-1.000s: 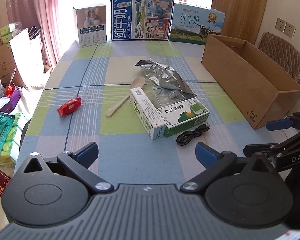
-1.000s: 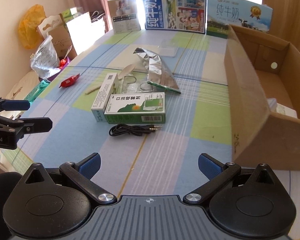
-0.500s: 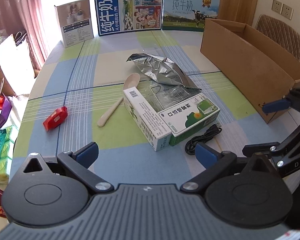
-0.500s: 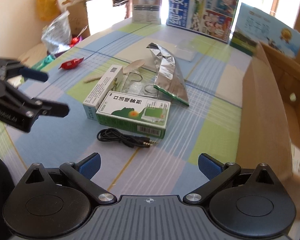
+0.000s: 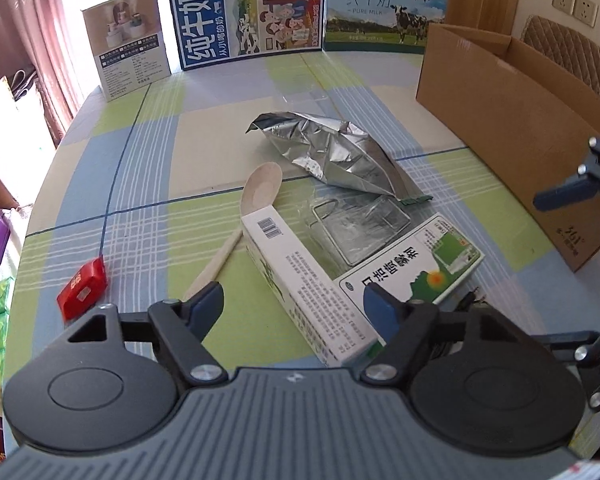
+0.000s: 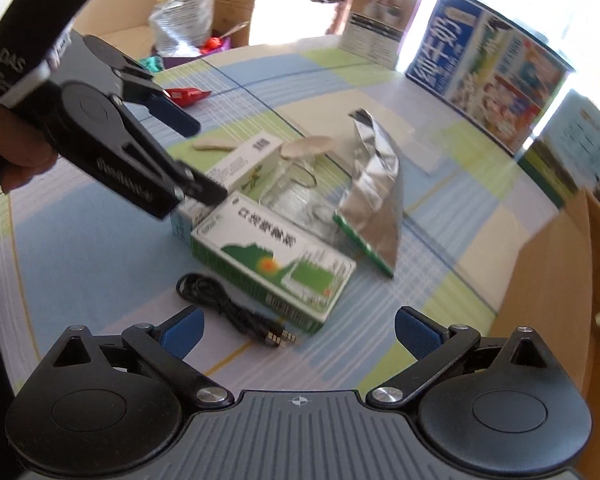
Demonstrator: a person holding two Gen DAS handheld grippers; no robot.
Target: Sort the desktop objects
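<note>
Glossy cardboard carton (image 5: 308, 284) between closing left fingers (image 5: 208, 304), crinkled foil pouch (image 5: 332, 156), right fingers (image 6: 182, 330) spread

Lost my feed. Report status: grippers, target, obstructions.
Left gripper closing astride the white box, not gripping yet. Right gripper open, empty, above black cable. Wooden spoon and green box crowd the white box.

Left tool (image 5: 294, 300): pitched steeply downward, jaws closing, blue pads still apart with nothing pressed between them. In the right wrist view it enters from the upper left, gripped by a hand (image 6: 18, 148) behind its body. Right tool (image 6: 300, 330): likewise pitched downward and rolled, jaws spread wide and empty; its blue fingertip (image 5: 566, 196) shows to the right of the left tool.
</note>
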